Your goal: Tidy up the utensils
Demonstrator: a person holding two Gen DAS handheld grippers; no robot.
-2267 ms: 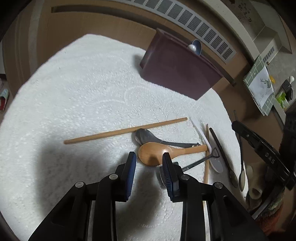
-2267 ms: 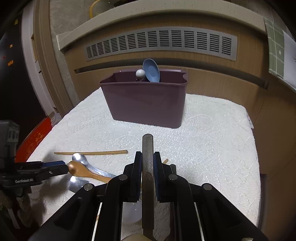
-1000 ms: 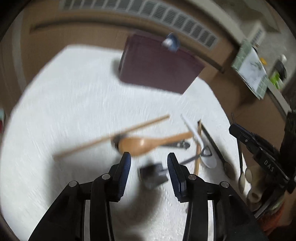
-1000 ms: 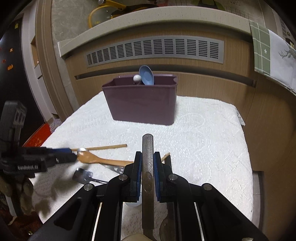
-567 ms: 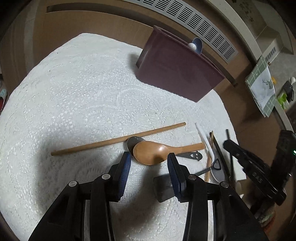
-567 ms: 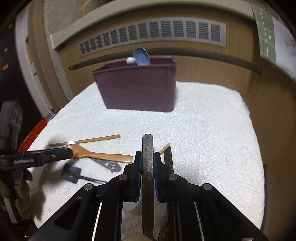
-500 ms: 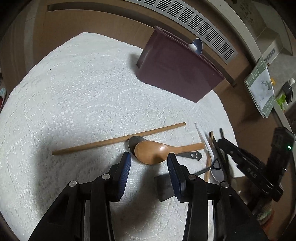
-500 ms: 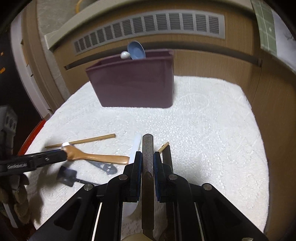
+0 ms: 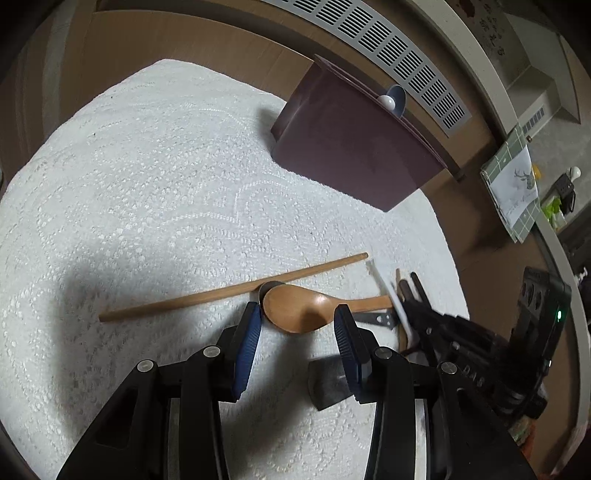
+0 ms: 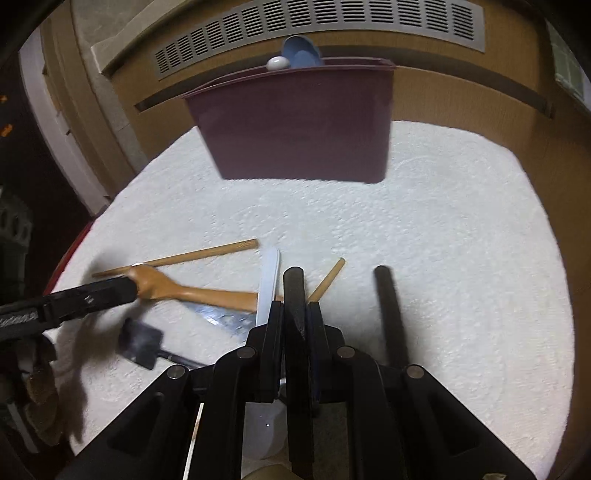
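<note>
My left gripper [image 9: 297, 308] is open, its fingertips on either side of the bowl of a wooden spoon [image 9: 295, 310] that lies on the white cloth [image 9: 166, 184]; the pads do not press on it. A metal spoon [image 9: 269, 286] peeks out under that bowl, and a long wooden chopstick [image 9: 229, 290] lies just behind. My right gripper [image 10: 293, 308] is shut on a dark flat utensil handle [image 10: 293, 284], held low over the cloth [image 10: 461, 240]. The maroon bin [image 10: 295, 129] stands at the back with a blue spoon [image 10: 301, 55] in it.
A black square-headed scoop [image 9: 327, 380] lies by my left gripper's right finger. A white handle [image 10: 267, 284], a second chopstick [image 10: 327, 278], a metal handle [image 10: 221, 317] and a dark handle [image 10: 388, 306] lie around the right gripper. A wooden cabinet front with a vent [image 10: 332, 26] stands behind the bin.
The left gripper's jaws stand wider and have come forward around the wooden spoon's bowl. The right gripper has sunk towards the cloth, still gripping the dark handle.
</note>
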